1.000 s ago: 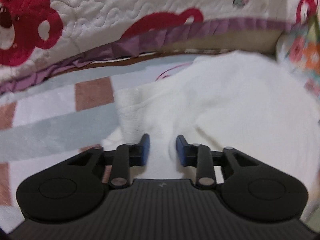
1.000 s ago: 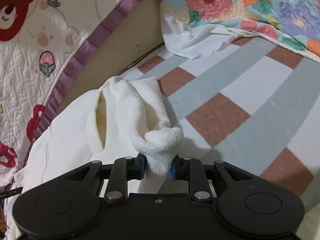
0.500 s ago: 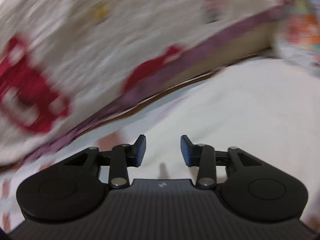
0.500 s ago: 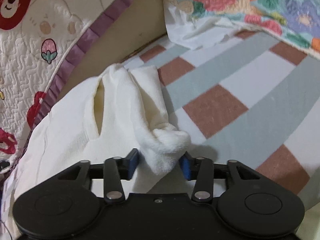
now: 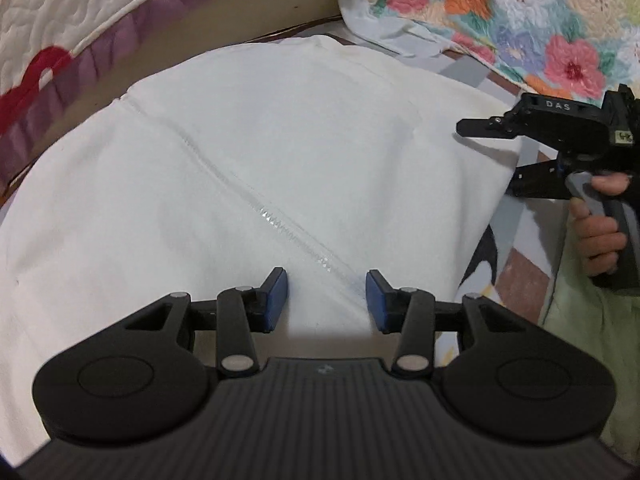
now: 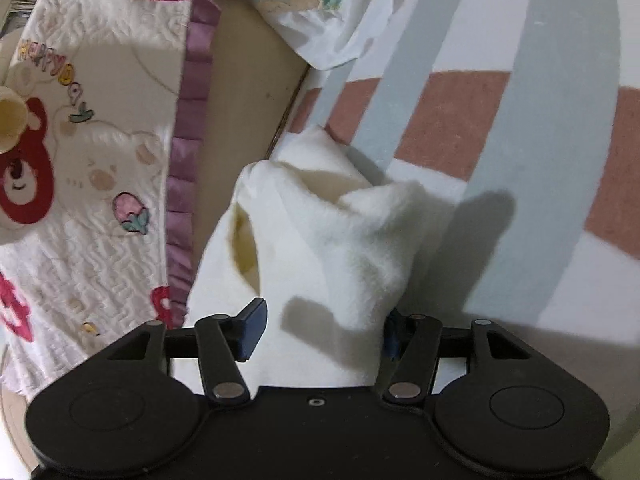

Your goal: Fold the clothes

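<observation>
In the left wrist view, the bear-print quilt (image 5: pixel 60 20) with its purple ruffle fills the 10 o'clock corner. The white fleece jacket (image 5: pixel 240 160) lies spread flat across the middle, its zipper (image 5: pixel 280 224) running on a diagonal from 10 o'clock down toward the left gripper (image 5: pixel 326 300). That gripper's blue pads (image 5: pixel 276 298) stand well apart with nothing between them; the zipper's lower end passes just inside the right-hand pad, and the jacket's near hem lies directly under the tips. At 1 o'clock sits the floral quilt (image 5: pixel 520 20). At 3 o'clock the right gripper (image 5: pixel 540 124) shows from the side, held in the person's hand (image 5: pixel 600 232) at the jacket's right edge.

In the right wrist view, the bear quilt takes 9 o'clock. A fluffy bunched sleeve (image 6: pixel 340 248) of the jacket rises at centre, between the wide-open fingers of the right gripper (image 6: pixel 320 328); the fleece hides most of the right pad and stands clear of the left pad (image 6: pixel 252 328), so it is not clamped. The striped blanket (image 6: pixel 540 140) spreads from 12 to 4 o'clock.
</observation>
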Demonstrator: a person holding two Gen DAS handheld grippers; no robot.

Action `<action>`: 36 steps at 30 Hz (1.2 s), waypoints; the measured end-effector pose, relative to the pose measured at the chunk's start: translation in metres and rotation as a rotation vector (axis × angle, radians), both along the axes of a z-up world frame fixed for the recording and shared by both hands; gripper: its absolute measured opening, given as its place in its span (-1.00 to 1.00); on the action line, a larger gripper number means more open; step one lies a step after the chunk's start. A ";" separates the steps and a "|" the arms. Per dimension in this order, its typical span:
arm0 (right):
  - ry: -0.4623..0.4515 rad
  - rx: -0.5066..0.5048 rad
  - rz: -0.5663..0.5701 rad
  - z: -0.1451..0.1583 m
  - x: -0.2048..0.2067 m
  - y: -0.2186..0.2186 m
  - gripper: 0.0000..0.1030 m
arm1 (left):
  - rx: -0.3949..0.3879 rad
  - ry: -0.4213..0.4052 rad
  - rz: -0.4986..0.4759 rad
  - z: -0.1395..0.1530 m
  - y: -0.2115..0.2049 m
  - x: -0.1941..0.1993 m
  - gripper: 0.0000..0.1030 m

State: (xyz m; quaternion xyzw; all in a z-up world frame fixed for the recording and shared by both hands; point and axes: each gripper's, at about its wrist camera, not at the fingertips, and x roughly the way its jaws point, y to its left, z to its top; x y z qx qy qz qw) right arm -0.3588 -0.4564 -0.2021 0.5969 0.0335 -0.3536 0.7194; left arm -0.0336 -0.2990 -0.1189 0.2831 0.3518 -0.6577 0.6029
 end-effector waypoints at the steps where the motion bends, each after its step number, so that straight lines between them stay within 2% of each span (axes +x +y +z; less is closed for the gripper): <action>1: 0.020 -0.017 0.009 0.003 0.005 -0.002 0.23 | 0.001 0.003 0.002 -0.002 0.001 0.001 -0.16; 3: 0.062 -0.048 0.030 0.008 0.012 -0.009 0.23 | -0.006 0.028 0.022 -0.008 0.002 0.004 -0.15; 5: 0.051 -0.089 0.053 0.012 0.018 -0.016 0.23 | -0.016 0.053 0.041 -0.011 0.006 0.006 -0.15; 6: 0.039 -0.109 0.070 0.014 0.021 -0.019 0.12 | -0.020 0.060 0.049 -0.011 0.007 0.006 -0.15; 7: 0.023 -0.145 0.092 0.019 0.024 -0.020 -0.41 | -0.020 0.063 0.057 -0.012 0.008 0.006 -0.15; 8: 0.018 -0.177 0.120 0.025 0.027 -0.021 -0.53 | -0.020 0.065 0.066 -0.012 0.009 0.006 -0.15; 11: 0.012 -0.296 0.215 0.061 0.040 -0.016 -0.54 | -0.019 0.049 0.075 -0.012 0.011 0.004 -0.15; 14: -0.028 -0.384 0.308 0.098 0.054 -0.011 -0.56 | -0.002 -0.056 0.021 -0.008 0.014 -0.011 -0.10; 15: -0.034 -0.405 0.341 0.109 0.062 -0.007 -0.56 | 0.004 -0.058 0.011 -0.006 0.017 -0.013 -0.10; 20: -0.092 -0.496 0.499 0.158 0.101 0.010 -0.56 | 0.029 0.196 0.112 0.001 0.046 0.024 -0.09; 23: -0.112 -0.562 0.610 0.182 0.128 0.024 -0.56 | 0.002 0.296 0.204 0.008 0.084 0.048 -0.08; 27: -0.023 -0.605 0.791 0.174 0.175 0.061 -0.57 | -0.026 0.377 0.330 0.017 0.139 0.081 -0.09; 30: 0.046 -0.636 0.927 0.167 0.209 0.088 -0.57 | -0.029 0.346 0.404 0.023 0.171 0.094 -0.08; 33: 0.116 -0.665 1.062 0.161 0.244 0.115 -0.57 | -0.029 0.353 0.439 0.014 0.192 0.106 -0.05; 36: 0.188 -0.692 1.197 0.154 0.279 0.142 -0.57 | 0.034 0.341 0.485 -0.004 0.200 0.114 -0.06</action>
